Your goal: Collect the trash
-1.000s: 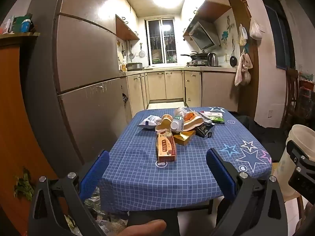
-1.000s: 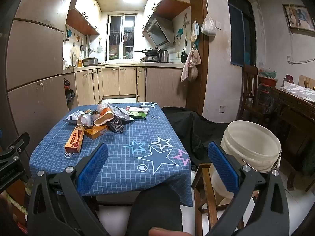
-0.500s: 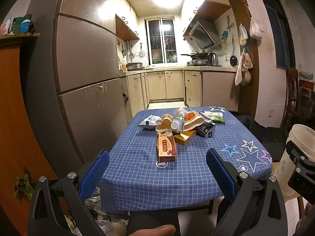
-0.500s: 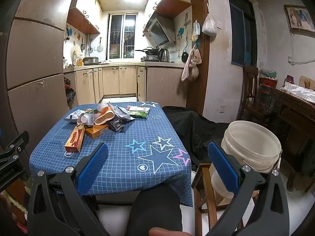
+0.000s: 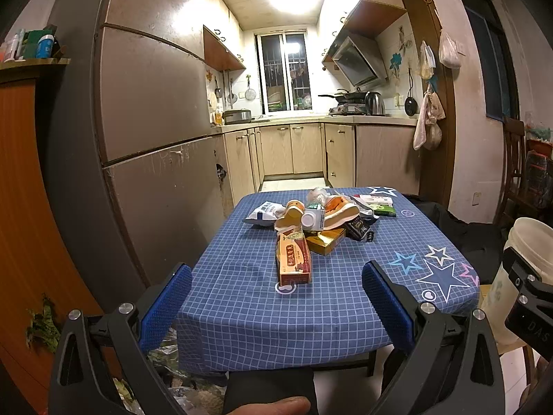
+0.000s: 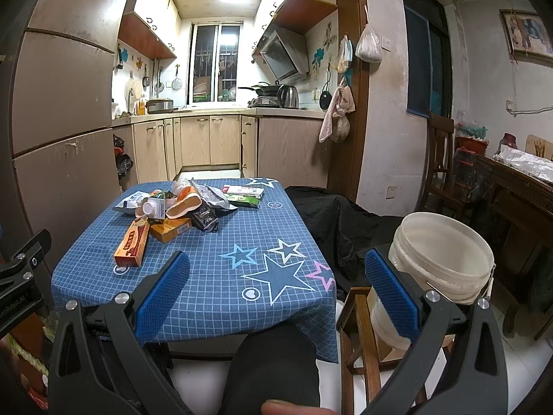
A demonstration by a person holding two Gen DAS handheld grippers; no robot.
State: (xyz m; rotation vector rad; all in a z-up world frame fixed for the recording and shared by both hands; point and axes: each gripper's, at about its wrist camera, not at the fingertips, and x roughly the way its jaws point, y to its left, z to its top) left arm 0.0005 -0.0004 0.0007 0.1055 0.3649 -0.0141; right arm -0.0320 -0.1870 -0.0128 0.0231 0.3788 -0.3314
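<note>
A pile of trash lies at the far middle of a table with a blue checked cloth: a long red box, a gold box, a white carton, wrappers. The pile also shows in the right wrist view, with the red box nearest. A white plastic bucket stands on a wooden stool right of the table. My left gripper is open and empty, before the table's near edge. My right gripper is open and empty, between table corner and bucket.
A tall brown fridge stands left of the table. A dark cloth covers a seat at the table's right. Kitchen cabinets are at the back. A dark wooden sideboard lines the right wall. Bags lie on the floor at left.
</note>
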